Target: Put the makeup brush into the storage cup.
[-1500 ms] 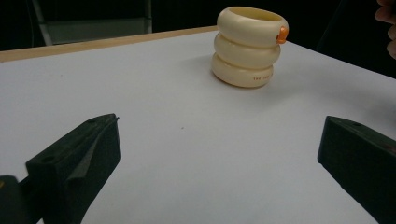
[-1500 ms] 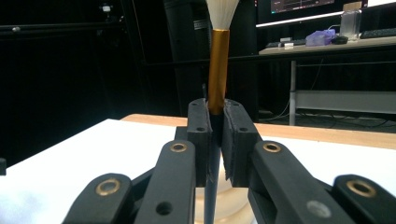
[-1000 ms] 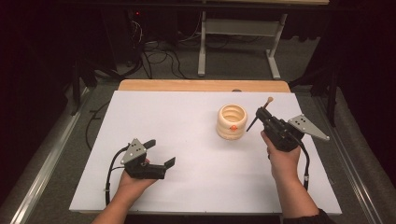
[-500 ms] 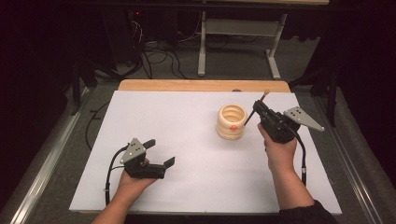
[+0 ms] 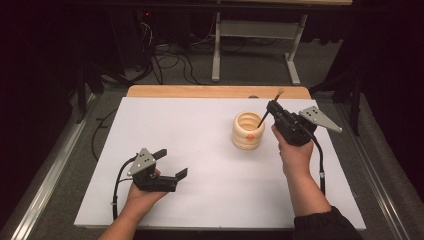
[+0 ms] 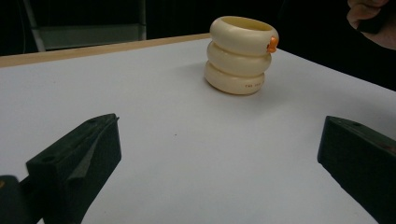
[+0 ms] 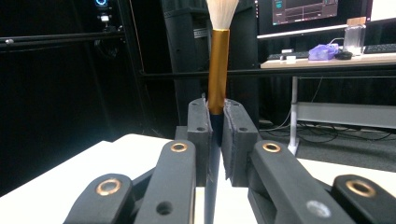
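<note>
The right gripper (image 5: 270,107), clamping a paintbrush (image 5: 268,107), must lower its handle into the ringed holder (image 5: 248,131); the left gripper (image 5: 172,162) gapes idle.

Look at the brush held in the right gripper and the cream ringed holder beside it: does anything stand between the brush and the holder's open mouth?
Nothing visible does. The right gripper is shut on the brush, bristles up, its lower end slanting down to the rim of the holder. The mouth looks unobstructed; the left gripper rests far off.

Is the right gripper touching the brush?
Touching. Right gripper view: the right gripper has its jaws pressed against both sides of the brush handle.
</note>
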Demonstrator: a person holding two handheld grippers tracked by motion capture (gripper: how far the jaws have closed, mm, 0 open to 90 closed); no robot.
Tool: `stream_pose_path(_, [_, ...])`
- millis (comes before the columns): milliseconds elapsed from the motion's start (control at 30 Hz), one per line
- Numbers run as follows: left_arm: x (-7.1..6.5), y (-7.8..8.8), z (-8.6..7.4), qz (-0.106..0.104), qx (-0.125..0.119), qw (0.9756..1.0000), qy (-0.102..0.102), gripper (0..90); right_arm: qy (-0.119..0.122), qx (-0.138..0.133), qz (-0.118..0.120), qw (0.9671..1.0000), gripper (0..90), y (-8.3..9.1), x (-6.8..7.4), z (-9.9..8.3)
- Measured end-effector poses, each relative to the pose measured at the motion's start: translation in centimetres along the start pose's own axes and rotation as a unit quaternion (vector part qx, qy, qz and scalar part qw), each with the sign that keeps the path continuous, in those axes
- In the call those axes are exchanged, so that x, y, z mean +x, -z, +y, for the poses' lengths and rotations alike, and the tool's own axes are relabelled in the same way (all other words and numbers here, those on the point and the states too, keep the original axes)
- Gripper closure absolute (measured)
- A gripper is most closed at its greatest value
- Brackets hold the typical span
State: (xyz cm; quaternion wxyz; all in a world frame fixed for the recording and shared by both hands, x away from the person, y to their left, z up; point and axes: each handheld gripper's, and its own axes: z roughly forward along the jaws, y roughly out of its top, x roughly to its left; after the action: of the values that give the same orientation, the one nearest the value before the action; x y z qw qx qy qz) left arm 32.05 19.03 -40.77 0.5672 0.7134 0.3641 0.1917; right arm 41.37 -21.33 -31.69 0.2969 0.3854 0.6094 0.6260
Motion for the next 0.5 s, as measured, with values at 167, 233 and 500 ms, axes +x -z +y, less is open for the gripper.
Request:
stream_pose_path(167, [0.0,0.0,0.0,0.001,0.000,1.0000,0.001,0.3,0.005,0.000,0.003,1.0000,85.1,-0.5,0.3,0.2])
stream_pose_path(233, [0.0,0.0,0.0,0.001,0.000,1.0000,0.000,0.4,0.006,0.000,0.004,1.0000,85.2,-0.8,0.4,0.3])
stream_pose_path(500, [0.0,0.0,0.0,0.000,0.000,1.0000,0.000,0.3,0.011,0.005,0.005,0.9999,85.2,-1.6,0.7,0.4])
